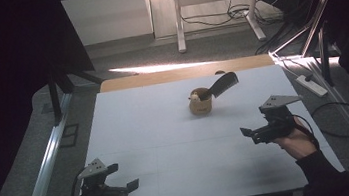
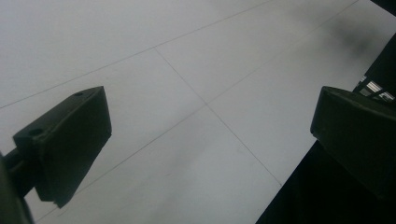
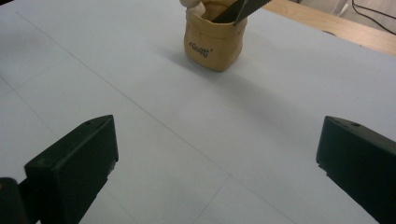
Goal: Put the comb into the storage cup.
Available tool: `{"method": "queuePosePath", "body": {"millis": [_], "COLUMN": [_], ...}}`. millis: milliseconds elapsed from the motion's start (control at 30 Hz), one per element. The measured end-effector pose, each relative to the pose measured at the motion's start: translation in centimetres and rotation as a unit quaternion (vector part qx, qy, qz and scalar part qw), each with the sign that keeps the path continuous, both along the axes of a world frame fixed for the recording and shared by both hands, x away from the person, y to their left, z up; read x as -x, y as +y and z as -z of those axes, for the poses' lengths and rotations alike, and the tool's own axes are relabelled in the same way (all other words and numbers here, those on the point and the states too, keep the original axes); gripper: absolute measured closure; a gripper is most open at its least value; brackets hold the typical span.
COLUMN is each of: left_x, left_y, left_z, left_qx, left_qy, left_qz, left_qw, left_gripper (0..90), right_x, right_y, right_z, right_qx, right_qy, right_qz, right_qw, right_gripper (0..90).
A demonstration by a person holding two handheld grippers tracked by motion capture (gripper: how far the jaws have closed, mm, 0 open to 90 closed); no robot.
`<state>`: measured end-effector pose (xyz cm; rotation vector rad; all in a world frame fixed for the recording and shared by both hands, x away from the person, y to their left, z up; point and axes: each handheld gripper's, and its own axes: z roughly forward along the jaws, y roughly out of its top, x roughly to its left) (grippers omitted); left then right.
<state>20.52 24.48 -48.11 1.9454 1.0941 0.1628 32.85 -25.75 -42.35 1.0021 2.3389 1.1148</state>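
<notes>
Right gripper (image 1: pixel 254 131), jaws spread and empty, near tan fabric pouch (image 3: pixel 215 44): approach level, pinch protruding black comb (image 1: pixel 222 84) without tipping pouch.

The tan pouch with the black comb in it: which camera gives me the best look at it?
The right gripper view: the tan pouch sits close ahead between the open jaws, its printed front readable, though the black comb is cut off at the top. The high view shows pouch and whole comb, but small. The left gripper view faces bare table.
</notes>
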Motion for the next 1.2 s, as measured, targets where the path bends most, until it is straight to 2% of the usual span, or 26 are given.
{"method": "queuePosePath", "body": {"millis": [667, 1067, 1200], "left_x": [0.0, 0.0, 0.0], "left_y": [0.1, 0.1, 0.1], "left_z": [0.0, 0.0, 0.0], "left_qx": [0.002, 0.003, 0.004], "left_qy": [0.001, 0.0, 0.0], "left_qz": [-0.004, -0.004, -0.004], "left_qw": [1.0, 1.0, 1.0], "left_gripper": [0.0, 0.0, 0.0], "right_x": [2.5, 3.7, 4.0], "right_y": [-1.8, -2.8, -3.5], "right_z": [0.9, 1.7, 1.8], "right_qx": [0.013, 0.03, 0.027], "right_qy": [0.008, 0.015, 0.018], "right_qz": [0.009, 0.013, 0.019], "right_qw": [0.9998, 0.9994, 0.9993], "right_gripper": [0.0, 0.0, 0.0]}}
